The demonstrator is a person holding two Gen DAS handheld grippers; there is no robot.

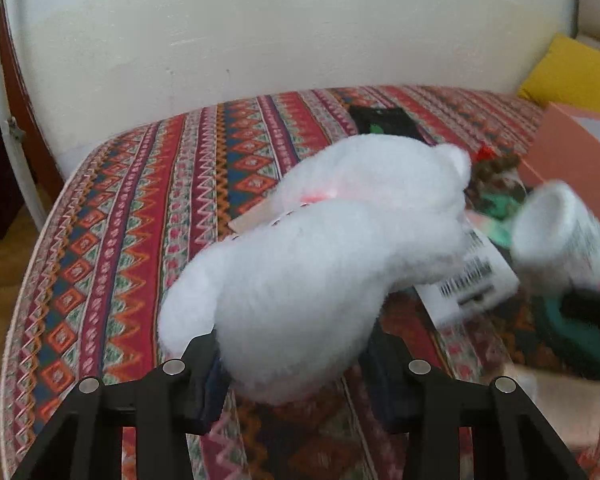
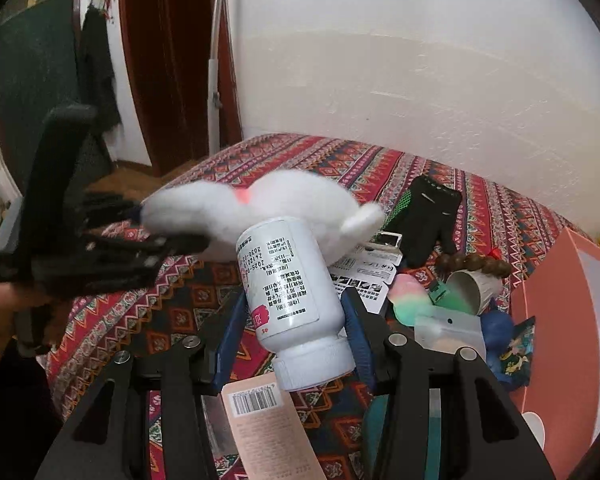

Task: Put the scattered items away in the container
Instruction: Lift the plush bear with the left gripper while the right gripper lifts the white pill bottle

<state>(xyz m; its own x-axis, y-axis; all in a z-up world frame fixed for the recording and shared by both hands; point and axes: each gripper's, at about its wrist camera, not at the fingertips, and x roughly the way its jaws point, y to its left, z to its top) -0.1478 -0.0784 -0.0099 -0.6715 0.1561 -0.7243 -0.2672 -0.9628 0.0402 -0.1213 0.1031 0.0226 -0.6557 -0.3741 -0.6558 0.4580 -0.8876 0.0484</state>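
My left gripper (image 1: 296, 376) is shut on a white plush toy (image 1: 320, 260), held above the patterned bedspread (image 1: 140, 220). In the right wrist view the same plush toy (image 2: 268, 200) hangs from the black left gripper (image 2: 172, 240), which a hand holds at the left. My right gripper (image 2: 296, 332) is shut on a white bottle (image 2: 288, 288) with its cap toward the camera, and its blue pads (image 2: 232, 332) press on both sides. The bottle (image 1: 560, 232) shows blurred to the right of the plush. A salmon-pink box (image 2: 560, 320) stands open at the right.
Loose things lie beside the box: a black glove (image 2: 428, 216), a wooden bead bracelet (image 2: 476, 264), a tipped white cup (image 2: 472, 288), a blue ball (image 2: 498, 328), printed cards (image 2: 364, 272) and a pink barcode tag (image 2: 268, 420). A yellow pillow (image 1: 572, 72) lies behind. The bed's edge curves at left.
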